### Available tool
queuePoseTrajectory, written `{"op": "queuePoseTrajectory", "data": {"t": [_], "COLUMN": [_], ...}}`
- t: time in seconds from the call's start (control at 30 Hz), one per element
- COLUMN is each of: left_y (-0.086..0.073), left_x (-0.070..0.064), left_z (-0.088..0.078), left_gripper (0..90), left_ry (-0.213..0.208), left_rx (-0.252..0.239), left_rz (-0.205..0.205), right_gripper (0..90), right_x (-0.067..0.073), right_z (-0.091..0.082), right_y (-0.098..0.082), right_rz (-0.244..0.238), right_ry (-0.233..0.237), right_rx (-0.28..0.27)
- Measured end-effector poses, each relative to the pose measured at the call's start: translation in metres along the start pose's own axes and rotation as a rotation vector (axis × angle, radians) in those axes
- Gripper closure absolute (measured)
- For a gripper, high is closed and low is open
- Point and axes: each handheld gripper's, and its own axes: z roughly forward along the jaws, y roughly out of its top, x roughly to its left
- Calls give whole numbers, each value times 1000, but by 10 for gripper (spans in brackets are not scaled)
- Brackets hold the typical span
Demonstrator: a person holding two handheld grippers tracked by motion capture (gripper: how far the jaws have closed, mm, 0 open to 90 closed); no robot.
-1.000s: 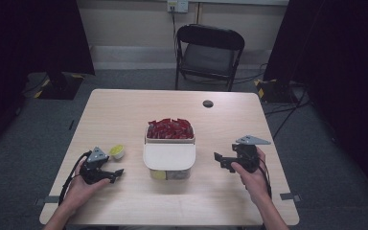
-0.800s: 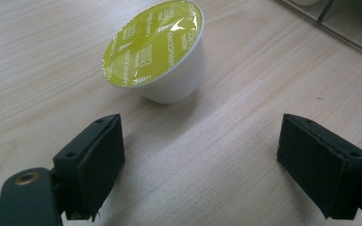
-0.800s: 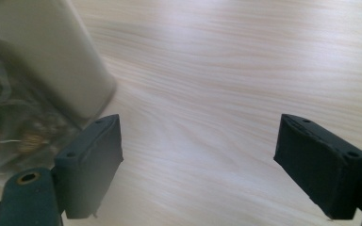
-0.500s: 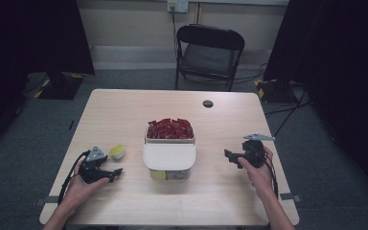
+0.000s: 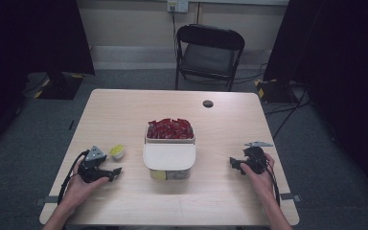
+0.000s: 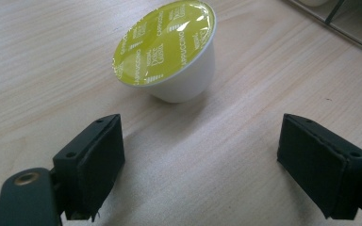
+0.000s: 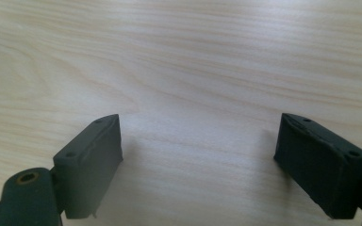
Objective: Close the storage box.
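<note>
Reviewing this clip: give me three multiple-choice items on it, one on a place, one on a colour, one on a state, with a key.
1. Where is the capsule?
A. On the table, ahead of the left gripper
B. Inside the box
C. Between the right gripper's jaws

2. What colour is the capsule's lid?
A. Red
B. Yellow-green
C. Blue

3. How do the right gripper's jaws stand?
A. Shut on the capsule
B. Shut on nothing
C. Open, with bare table between them

Key: 1 A, the left gripper view shows it standing on the wood beyond the open jaws. 2 B, its foil is yellow-green. 3 C, the right gripper view shows the jaws wide apart over wood.
</note>
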Motion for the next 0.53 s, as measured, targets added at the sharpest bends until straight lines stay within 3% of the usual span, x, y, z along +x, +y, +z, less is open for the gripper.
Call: {"op": "queuePoseTrajectory", "data": {"t": [0.07, 0.17, 0.53], "left_y": [0, 0, 0], "left_x": [0, 0, 0], "left_z": [0, 0, 0], "left_gripper": [149, 149, 149], "left_ry": [0, -1, 0], "left_rx": [0, -1, 0], "left_rz": [0, -1, -1], "right_gripper": [132, 131, 129], "right_x": [3, 5, 5], "right_z": [1, 3, 3], "right_y": [-2, -8, -8], "right_rz": [-13, -17, -14], "right_ry": [-17, -11, -14], "right_rx": [-13, -76, -76]}}
